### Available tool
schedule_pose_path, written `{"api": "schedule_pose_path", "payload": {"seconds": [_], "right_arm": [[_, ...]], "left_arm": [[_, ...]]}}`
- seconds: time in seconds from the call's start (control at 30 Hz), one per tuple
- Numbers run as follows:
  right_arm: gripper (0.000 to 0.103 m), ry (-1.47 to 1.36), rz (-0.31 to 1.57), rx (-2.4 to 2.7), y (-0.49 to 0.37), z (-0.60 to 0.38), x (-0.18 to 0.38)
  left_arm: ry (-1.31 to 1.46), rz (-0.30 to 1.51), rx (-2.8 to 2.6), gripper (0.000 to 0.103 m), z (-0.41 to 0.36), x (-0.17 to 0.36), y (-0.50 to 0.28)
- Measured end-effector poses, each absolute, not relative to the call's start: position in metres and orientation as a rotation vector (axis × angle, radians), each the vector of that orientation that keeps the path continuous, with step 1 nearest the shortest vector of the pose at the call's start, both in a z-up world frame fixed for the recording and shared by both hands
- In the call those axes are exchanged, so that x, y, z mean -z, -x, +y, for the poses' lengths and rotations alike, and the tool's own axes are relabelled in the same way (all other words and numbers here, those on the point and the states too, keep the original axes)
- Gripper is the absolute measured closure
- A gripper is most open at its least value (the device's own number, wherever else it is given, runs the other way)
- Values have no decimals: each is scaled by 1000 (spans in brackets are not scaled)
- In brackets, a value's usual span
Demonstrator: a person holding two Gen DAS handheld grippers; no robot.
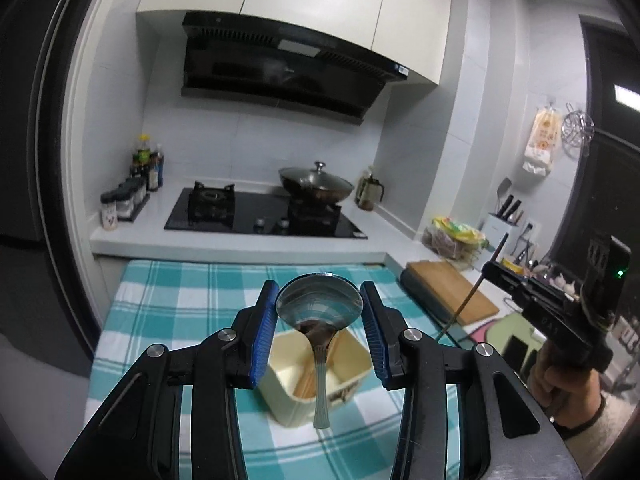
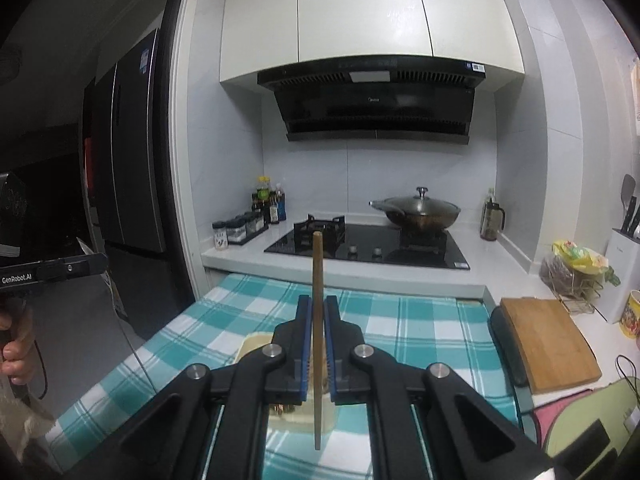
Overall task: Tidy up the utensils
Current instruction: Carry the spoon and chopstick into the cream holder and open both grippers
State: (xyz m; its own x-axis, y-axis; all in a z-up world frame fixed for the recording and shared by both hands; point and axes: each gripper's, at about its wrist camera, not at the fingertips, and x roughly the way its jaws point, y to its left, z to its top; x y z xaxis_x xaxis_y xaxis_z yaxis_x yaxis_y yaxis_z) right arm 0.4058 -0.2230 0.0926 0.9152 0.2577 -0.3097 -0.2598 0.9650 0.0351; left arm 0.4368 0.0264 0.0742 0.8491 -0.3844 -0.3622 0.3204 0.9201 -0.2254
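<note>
A steel spoon stands upright between the blue pads of my left gripper, bowl up, handle hanging down in front of a cream utensil holder. The jaws stand wide and the pads look apart from the spoon's bowl. Wooden chopsticks lie inside the holder. My right gripper is shut on a wooden chopstick held upright, its lower end over the holder. The right gripper and its chopstick also show in the left wrist view at right.
A teal checked cloth covers the table. Behind it is a counter with a black hob, a lidded wok and bottles. A wooden cutting board and a knife block are at right.
</note>
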Motion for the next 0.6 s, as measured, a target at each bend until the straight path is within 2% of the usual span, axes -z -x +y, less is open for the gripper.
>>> {"api": "schedule_pose_path", "payload": {"seconds": [0.1, 0.2, 0.47, 0.6], "right_arm": [[97, -5, 249, -290, -432, -211, -95], [97, 4, 279, -308, -466, -196, -74], [97, -140, 661, -352, -559, -186, 27], [93, -178, 803, -330, -583, -187, 64]], "left_arm": [[167, 413, 340, 61, 11, -69, -475], [183, 482, 317, 61, -1, -44, -515], [184, 751, 264, 61, -13, 51, -583], [112, 822, 254, 59, -24, 76, -590]]}}
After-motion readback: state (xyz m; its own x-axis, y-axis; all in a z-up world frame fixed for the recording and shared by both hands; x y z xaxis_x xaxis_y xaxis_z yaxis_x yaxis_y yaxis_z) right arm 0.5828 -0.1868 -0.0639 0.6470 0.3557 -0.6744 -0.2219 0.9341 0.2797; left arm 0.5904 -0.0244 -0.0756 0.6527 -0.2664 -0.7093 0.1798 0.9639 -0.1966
